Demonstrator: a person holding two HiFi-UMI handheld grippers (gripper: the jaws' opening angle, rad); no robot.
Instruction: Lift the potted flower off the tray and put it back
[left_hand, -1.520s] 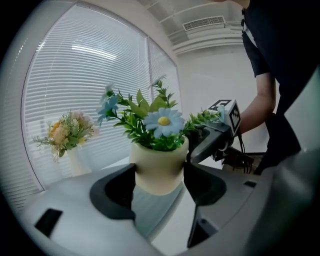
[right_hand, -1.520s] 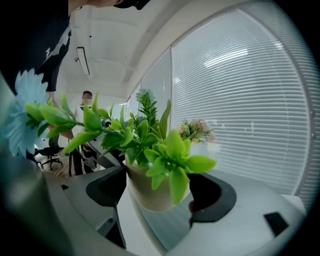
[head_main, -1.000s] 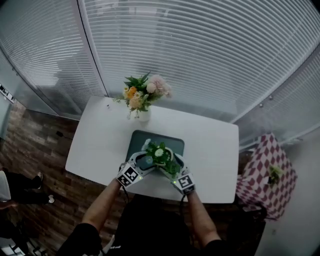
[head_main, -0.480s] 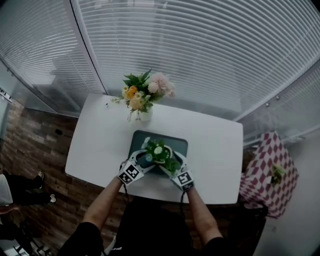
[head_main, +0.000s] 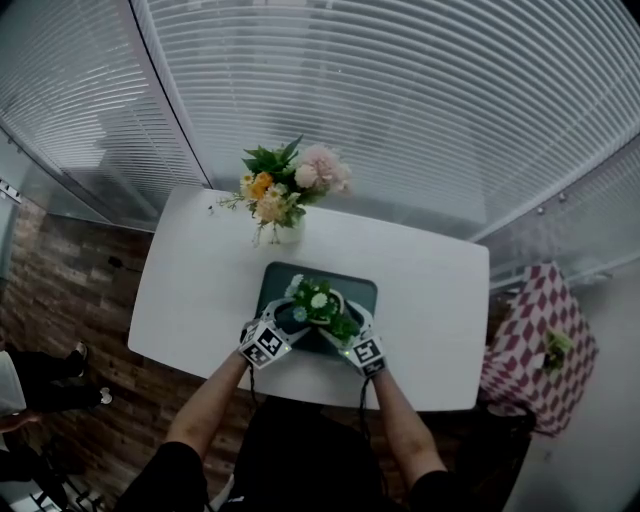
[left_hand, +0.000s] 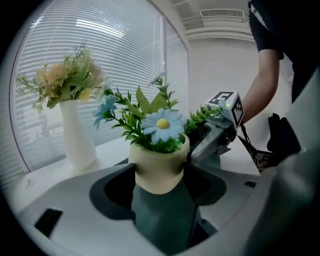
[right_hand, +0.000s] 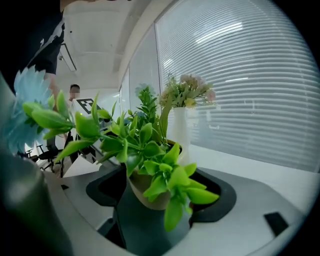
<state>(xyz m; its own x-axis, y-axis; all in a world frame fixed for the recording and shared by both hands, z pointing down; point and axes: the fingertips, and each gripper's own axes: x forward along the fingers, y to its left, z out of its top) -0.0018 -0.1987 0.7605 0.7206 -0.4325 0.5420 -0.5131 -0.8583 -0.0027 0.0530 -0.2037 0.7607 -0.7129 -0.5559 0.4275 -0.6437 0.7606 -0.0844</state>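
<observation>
White table (head_main: 200, 290), blinds (head_main: 400, 100) behind; left gripper (head_main: 292, 320), right gripper (head_main: 343, 325) clasp potted flower (head_main: 318, 300).

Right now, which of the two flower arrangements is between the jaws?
The potted flower in the cream pot, over the tray; the white vase stands farther back, untouched.

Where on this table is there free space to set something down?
Widest bare stretch: the table right of the green tray. Another lies left of the tray and flower vase. Crowded at the tray, where the left gripper and right gripper clamp the potted flower.
</observation>
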